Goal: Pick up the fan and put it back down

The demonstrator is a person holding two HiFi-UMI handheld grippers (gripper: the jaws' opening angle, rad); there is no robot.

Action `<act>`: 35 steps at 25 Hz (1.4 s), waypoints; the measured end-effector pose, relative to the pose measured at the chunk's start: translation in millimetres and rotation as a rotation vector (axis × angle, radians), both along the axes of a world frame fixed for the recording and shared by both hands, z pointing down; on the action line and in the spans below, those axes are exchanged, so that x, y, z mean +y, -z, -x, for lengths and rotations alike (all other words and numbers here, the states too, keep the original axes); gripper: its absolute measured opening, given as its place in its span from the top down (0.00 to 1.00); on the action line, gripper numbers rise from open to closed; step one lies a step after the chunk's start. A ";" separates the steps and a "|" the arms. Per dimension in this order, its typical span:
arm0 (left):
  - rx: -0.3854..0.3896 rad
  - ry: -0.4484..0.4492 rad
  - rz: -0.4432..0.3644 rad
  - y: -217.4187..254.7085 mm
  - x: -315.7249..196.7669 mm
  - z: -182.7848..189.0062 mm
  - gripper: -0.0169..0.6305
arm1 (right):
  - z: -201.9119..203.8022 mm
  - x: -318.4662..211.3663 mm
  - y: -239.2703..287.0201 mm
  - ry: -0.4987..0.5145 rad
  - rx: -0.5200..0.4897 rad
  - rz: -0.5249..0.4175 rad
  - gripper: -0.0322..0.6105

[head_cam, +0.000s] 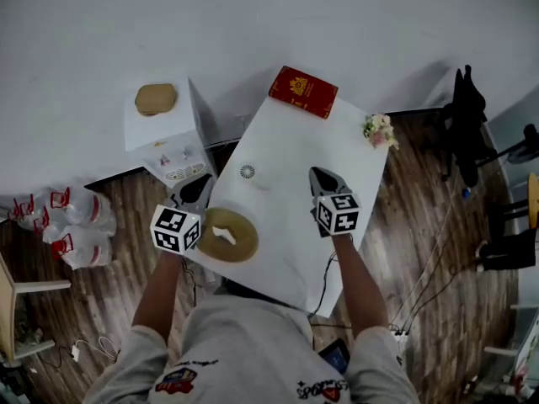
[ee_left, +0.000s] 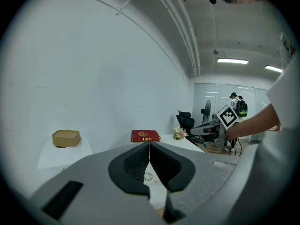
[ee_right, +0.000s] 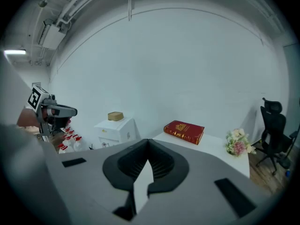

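We see a white tabletop (head_cam: 286,158), red book (head_cam: 302,92) at its far edge, flowers (head_cam: 380,130) at the right corner, small round fan (head_cam: 247,172), tan ring (head_cam: 226,234) nearest us

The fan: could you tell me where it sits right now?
In the head view, the fan sits on the table's left side, just beyond the tan ring.

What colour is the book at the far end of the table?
The book is dark red with a gold emblem, clearest in the right gripper view.

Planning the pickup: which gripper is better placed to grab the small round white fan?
Probably the left gripper: the small round white fan lies nearer it and shows straight beyond its shut jaws in its own view. It must open first.
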State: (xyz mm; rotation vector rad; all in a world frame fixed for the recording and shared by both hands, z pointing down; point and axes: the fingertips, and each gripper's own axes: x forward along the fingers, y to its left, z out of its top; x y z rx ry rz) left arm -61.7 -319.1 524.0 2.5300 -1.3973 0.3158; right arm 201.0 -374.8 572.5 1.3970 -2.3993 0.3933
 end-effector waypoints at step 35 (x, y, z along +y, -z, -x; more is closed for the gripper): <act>0.046 -0.200 -0.081 48.9 -1.4 -119.7 0.97 | -100.2 97.4 114.2 -0.281 -0.026 -0.291 0.96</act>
